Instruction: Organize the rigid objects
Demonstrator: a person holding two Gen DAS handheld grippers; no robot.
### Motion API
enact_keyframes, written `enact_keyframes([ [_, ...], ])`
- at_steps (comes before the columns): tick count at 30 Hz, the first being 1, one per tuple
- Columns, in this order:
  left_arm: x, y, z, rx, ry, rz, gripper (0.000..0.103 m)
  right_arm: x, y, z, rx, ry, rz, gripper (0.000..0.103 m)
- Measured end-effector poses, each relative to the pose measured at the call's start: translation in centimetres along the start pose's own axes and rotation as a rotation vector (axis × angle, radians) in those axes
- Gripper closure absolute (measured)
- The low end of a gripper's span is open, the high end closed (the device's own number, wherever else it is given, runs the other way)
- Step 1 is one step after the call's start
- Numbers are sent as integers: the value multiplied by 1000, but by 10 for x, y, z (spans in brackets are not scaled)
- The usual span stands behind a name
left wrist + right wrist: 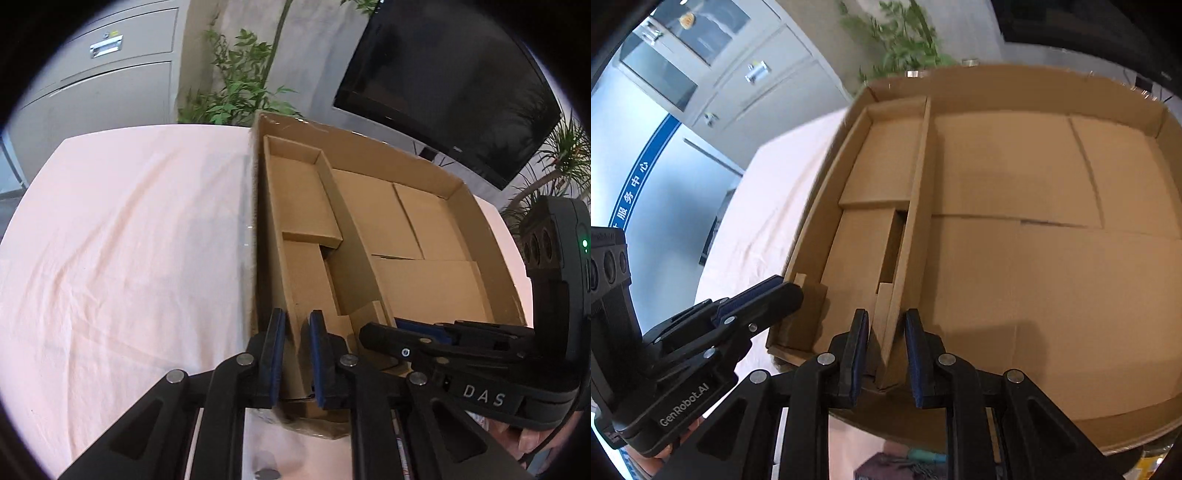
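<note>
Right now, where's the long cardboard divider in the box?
The divider runs front to back inside the big cardboard box, left of centre; the right gripper straddles its near end.

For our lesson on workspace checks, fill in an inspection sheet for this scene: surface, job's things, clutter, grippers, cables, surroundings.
Surface: table under a pale pink cloth, wrinkled.
Job's things: open cardboard tray holding flat cardboard boxes and an upright divider.
Clutter: nothing seen on the cloth.
Grippers: left gripper straddles the tray's left wall; right gripper straddles the divider; contact unclear.
Cables: nothing clearly seen.
Surroundings: grey cabinet, plants, dark monitor.
</note>
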State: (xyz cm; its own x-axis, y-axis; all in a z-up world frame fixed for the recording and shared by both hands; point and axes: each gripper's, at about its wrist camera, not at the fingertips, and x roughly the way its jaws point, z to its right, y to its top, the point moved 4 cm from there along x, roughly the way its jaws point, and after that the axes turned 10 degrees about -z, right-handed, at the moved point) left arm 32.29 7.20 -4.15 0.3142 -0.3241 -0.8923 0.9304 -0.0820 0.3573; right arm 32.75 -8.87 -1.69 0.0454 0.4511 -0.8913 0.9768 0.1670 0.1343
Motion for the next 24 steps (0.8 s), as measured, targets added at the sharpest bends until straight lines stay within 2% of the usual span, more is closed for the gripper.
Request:
enact_keyframes([
  [3, -11, -6, -4, -11, -5, 10, 91, 16, -24, -13, -10, -5, -7, 81],
  [4, -15, -6, -5, -13, -18, 13, 91, 19, -20, -14, -8, -5, -5, 81],
  [7, -44, -18, -6, -16, 15, 69, 88, 17, -27, -17, -19, 40, -21, 60],
  [8, -55, -26, -4, -13, 26, 94, 75, 9, -36, -17, -35, 38, -8, 41],
  [9, -72, -40, 1, -4, 27, 138, 50, -3, -44, -16, -43, 30, 27, 23],
  [10, -82, -46, 5, 3, 26, 171, 34, -21, -57, -13, -61, 24, 87, 16],
  [11, -100, -65, 12, 11, 32, 237, 11, -45, -74, -9, -95, 9, 155, 7],
  [12, -110, -80, 17, 14, 41, 288, 5, -68, -90, -5, -127, -8, 215, 0],
  [13, -120, -97, 26, 25, 49, 326, 3, -92, -111, 2, -161, -27, 288, 0],
  [14, -124, -116, 37, 52, 45, 329, 2, -116, -136, 11, -186, -48, 356, 0],
  [17, -112, -145, 61, 60, -36, 272, 2, -156, -200, 42, -204, -107, 449, 0],
  [20, -84, -166, 85, 62, -139, 177, 2, -152, -245, 60, -251, -115, 380, 0],
  [21, -73, -167, 90, 56, -153, 150, 2, -145, -257, 61, -278, -107, 346, 0],
  [24, -44, -165, 106, 50, -198, 84, 2, -119, -271, 59, -315, -122, 274, 1],
])
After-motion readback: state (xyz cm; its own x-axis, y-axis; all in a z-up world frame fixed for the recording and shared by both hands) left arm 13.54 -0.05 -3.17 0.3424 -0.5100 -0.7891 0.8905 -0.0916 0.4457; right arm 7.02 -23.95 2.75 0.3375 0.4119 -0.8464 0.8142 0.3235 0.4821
